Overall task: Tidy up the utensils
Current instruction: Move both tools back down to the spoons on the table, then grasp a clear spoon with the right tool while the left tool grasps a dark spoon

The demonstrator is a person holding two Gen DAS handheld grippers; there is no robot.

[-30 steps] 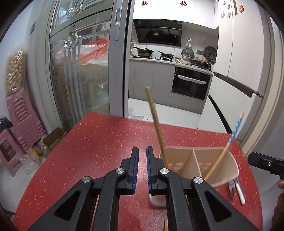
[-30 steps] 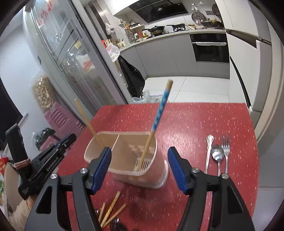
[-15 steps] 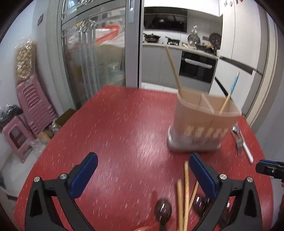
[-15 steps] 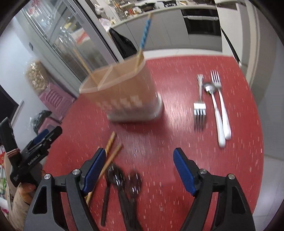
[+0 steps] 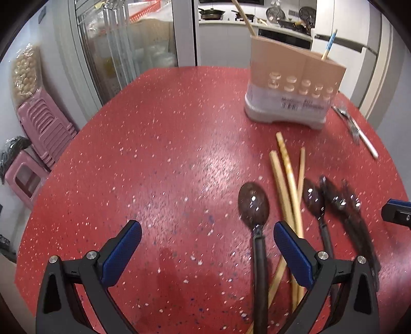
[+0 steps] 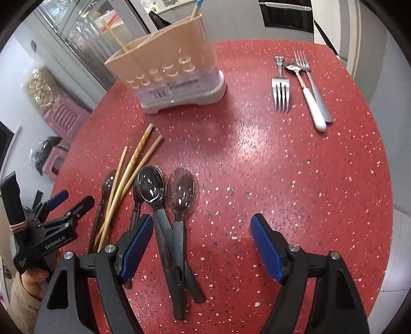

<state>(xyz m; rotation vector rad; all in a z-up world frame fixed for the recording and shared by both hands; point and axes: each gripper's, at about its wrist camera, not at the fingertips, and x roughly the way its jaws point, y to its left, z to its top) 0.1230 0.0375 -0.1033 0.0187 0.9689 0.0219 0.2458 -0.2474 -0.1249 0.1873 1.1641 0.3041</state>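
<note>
A beige utensil holder (image 5: 292, 84) (image 6: 167, 77) stands on the red table, with a plain chopstick (image 5: 244, 18) and a blue-striped chopstick (image 5: 329, 46) upright in it. Three wooden chopsticks (image 5: 287, 185) (image 6: 133, 167) and several dark plastic spoons (image 5: 254, 203) (image 6: 179, 190) lie at the table's near side. My left gripper (image 5: 205, 246) is open and empty above the table, left of the spoons. My right gripper (image 6: 200, 244) is open and empty above the spoon handles. The left gripper also shows in the right wrist view (image 6: 66, 203).
Two metal forks (image 6: 281, 87) and a white-handled spoon (image 6: 308, 95) lie at the table's right side. Pink stools (image 5: 38, 133) stand on the floor left of the table. A glass cabinet (image 5: 128, 43) and kitchen lie beyond.
Both grippers have pulled back from the holder toward the near side. The left gripper, nearly shut a second ago, has opened wide. The loose chopsticks and spoons have come into view.
</note>
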